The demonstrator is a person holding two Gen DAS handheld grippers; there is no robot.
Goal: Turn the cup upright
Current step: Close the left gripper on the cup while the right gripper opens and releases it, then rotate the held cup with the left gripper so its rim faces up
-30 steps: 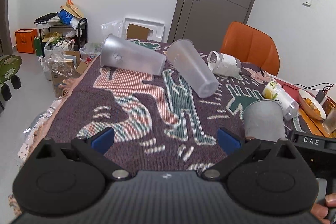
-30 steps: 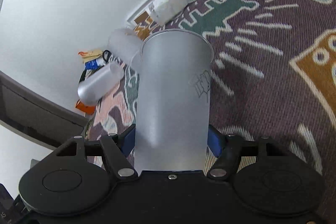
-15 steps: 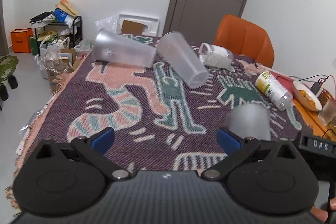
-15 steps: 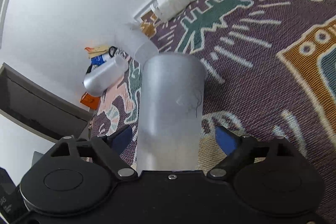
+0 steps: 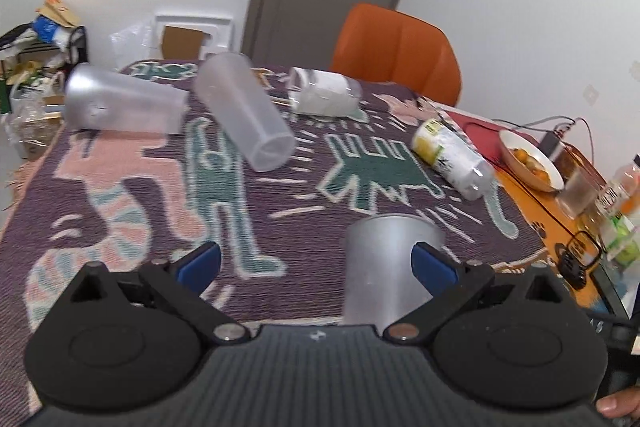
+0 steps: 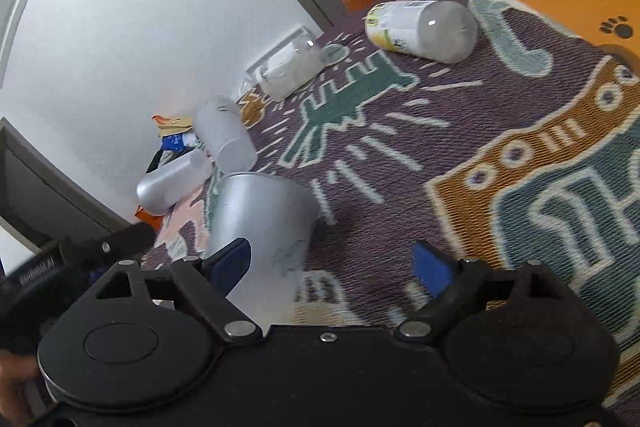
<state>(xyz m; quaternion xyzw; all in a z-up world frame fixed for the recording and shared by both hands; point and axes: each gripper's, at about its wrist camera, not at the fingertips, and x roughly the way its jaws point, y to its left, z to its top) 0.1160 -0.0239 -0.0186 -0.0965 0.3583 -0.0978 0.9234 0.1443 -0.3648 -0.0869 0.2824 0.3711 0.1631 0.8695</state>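
Observation:
A frosted grey cup (image 5: 386, 267) stands on the patterned cloth near the table's front edge, its wide end up. In the left wrist view it is just inside my open left gripper (image 5: 316, 261), close to the right finger. In the right wrist view the same cup (image 6: 260, 223) stands at the left, behind the left finger of my open right gripper (image 6: 332, 259), which holds nothing. Two more frosted cups (image 5: 120, 103) (image 5: 244, 117) lie on their sides at the far left of the table.
A clear jar (image 5: 324, 91) and a yellow-labelled bottle (image 5: 452, 157) lie on the cloth. A bowl of oranges (image 5: 530, 161), cables, a glass and bottles crowd the orange table part at right. An orange chair (image 5: 396, 49) stands behind.
My right gripper has opened and let go of the grey cup, then drawn off to the right. My left gripper has swung right, so the cup now sits between its fingers.

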